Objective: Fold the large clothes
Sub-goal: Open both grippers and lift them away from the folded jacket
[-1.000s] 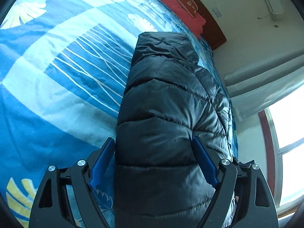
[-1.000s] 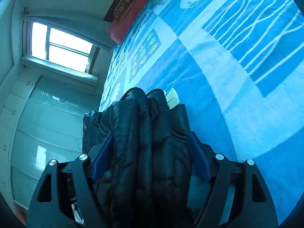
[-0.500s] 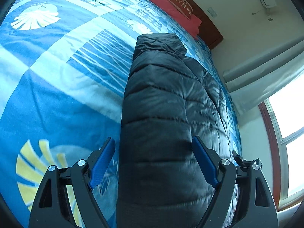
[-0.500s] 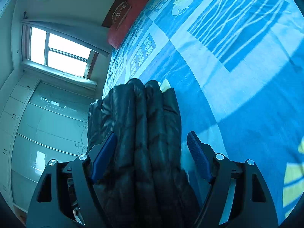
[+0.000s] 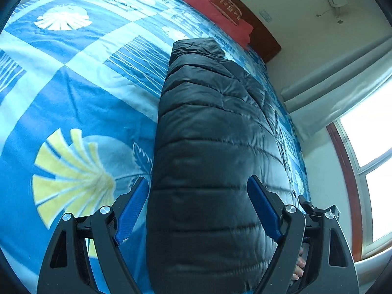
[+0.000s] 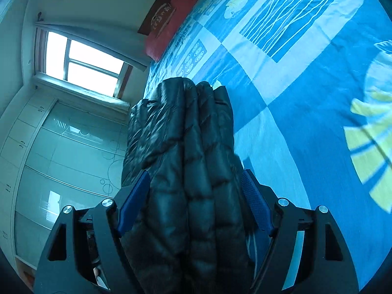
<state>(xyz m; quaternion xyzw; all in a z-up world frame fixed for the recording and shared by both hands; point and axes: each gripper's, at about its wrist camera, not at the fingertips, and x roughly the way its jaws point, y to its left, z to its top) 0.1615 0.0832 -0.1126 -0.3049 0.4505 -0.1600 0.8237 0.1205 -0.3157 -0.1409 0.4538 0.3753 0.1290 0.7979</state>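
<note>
1. The black puffer jacket is bundled thick and lies along the bed, near its window-side edge. In the left wrist view its long axis runs from 6 o'clock up towards 12 o'clock, ending short of the red pillow at about 1 o'clock.
2. The left hand-held gripper has its blue pads wide apart yet pressed against both flanks of the padded roll, so it is clamped on the jacket's thick end.
3. The right hand-held gripper likewise straddles a bunched, multi-layered end of the jacket. Its pads sit against the folds on either side, which looks like a grip.
4. In both views the garment extends straight ahead, from between the jaws towards 12 o'clock.
5. Neither hand looks nearer than the other; each holds its own end, so the coming move likely depends on both moving together.
</note>
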